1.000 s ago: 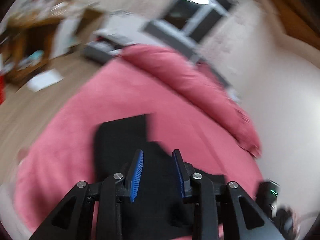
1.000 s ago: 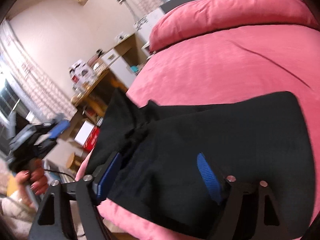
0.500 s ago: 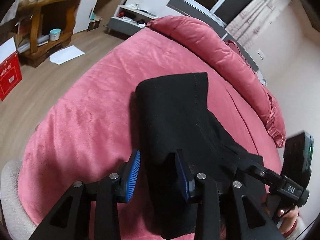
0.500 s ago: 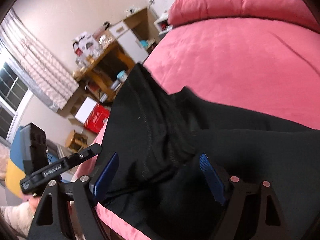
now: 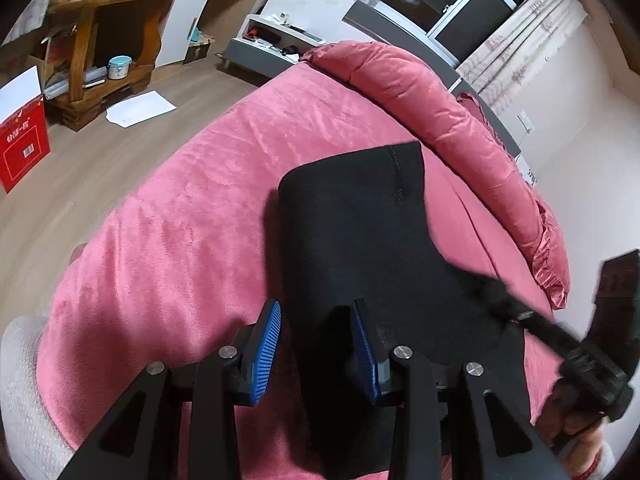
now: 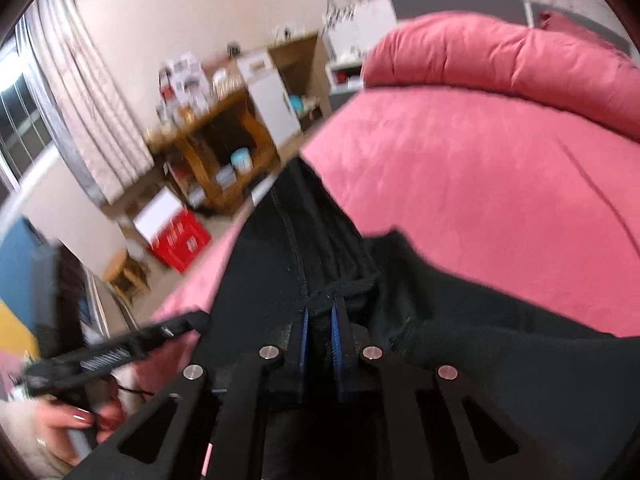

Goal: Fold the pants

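On the bed [image 5: 224,184], right claw [image 6: 319,330] closing on pants [image 5: 360,248]; left claw [image 5: 316,346] released.

The pants [image 5: 360,240] lie on the bed [image 5: 180,220], toward its near edge, one end reaching up the middle toward the long pillow [image 5: 432,100] that runs along the bed's far edge. Beyond the bed's left edge — on the floor — a sheet of paper [image 5: 140,109] lies before a wooden shelf unit [image 5: 100,40]; a box [image 5: 22,148] stands left of both.
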{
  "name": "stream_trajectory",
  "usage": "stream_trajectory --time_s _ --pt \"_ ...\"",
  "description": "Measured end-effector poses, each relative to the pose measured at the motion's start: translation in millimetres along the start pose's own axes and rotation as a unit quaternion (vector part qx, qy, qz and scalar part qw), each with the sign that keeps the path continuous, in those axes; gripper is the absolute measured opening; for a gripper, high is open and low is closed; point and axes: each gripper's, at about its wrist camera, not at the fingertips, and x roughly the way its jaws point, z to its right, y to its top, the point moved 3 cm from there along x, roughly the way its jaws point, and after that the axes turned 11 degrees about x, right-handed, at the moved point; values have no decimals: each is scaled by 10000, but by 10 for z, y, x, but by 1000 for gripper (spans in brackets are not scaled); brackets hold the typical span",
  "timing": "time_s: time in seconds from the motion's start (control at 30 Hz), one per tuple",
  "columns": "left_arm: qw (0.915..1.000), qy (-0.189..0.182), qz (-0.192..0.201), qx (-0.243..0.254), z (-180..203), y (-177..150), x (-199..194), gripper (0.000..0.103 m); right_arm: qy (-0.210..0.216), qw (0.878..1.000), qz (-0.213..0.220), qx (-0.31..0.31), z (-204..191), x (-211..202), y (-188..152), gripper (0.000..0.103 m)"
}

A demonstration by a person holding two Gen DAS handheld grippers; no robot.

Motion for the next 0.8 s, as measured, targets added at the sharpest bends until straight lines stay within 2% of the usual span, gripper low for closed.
stream_trajectory --time_s 0.1,0.23,0.3,0.37,0.43,0.47,0.5,0.57,0.63,0.7,0.73,0.8 --pt "10000 -62 32 18 30 6 -15 37 66 9986 486 177 105 -407 107 7" --pt "9997 -139 22 213 138 -6 1 37 67 9945 895 546 364 -897 129 4" --pt "9992 -155 -7 381 220 -24 24 37 -92 9924 979 738 547 -1080 67 0" --pt "9985 -131 -50 523 294 -46 48 36 -304 9889 1094 959 754 -1253 -20 0" --pt "9979 -212 -109 603 350 -65 70 36 -518 9857 1151 1117 938 -1358 -100 0" --pt "9977 -228 -111 634 373 -74 75 36 -739 9841 1119 1167 1041 -1382 -149 0" --pt "9974 -220 -118 675 390 -80 85 37 -733 9844 975 1269 1137 -1373 -206 0" --pt "9969 -217 -161 737 409 -92 121 37 -261 9844 730 1580 1206 -1310 -266 3" --pt "9971 -163 -190 720 405 -99 144 37 58 9844 443 1703 1161 -1134 -305 15" --pt "9972 -167 -179 713 411 -87 138 37 141 9863 349 1603 1063 -924 -323 52" --pt "9972 -157 -168 717 409 -84 127 37 140 9872 262 1567 1035 -813 -343 57" --pt "9971 -155 -176 721 397 -96 131 37 154 9881 -1 1527 979 -564 -367 57"
